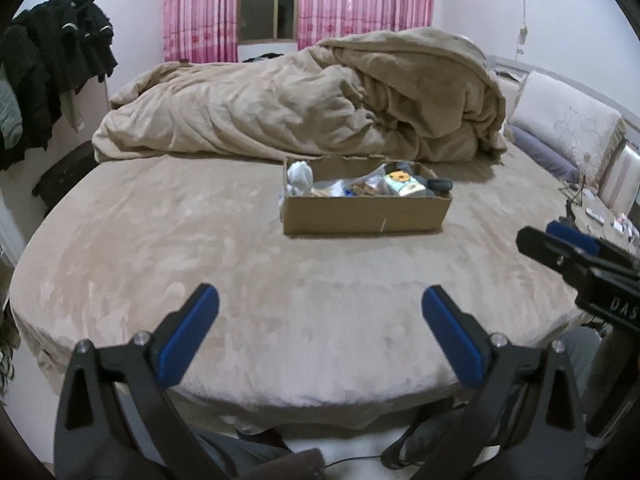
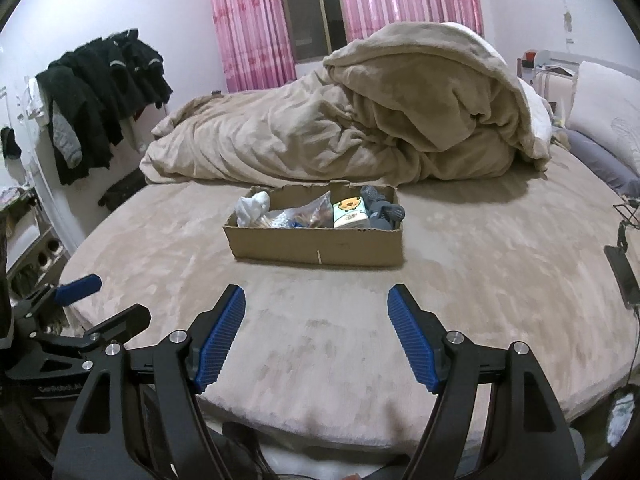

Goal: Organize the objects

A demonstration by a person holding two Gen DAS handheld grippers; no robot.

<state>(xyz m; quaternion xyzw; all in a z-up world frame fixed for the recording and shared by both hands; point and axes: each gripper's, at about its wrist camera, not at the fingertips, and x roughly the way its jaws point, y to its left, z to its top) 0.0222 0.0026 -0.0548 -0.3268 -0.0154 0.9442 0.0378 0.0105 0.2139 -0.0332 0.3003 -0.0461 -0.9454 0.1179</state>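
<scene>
Lying beyond both tongs [image 1: 320, 304], box [image 1: 366, 210].

The left gripper [image 1: 320, 308] has black angular plastic arms with round silver screws and smooth blue pads on its fingers [image 1: 188, 336]. The right gripper [image 2: 316, 308] looks the same, but its blue finger pads [image 2: 222, 336] are ribbed. White letters "DAS" are printed on its black body.

You've got a tan bed [image 2: 320, 320] with a heaped beige duvet [image 2: 360, 120], pink curtains [image 2: 248, 20] behind, dark clothes [image 2: 100, 92] hanging left, pillows [image 1: 568, 128] right, phone [image 2: 622, 276] at the bed's right edge.
</scene>
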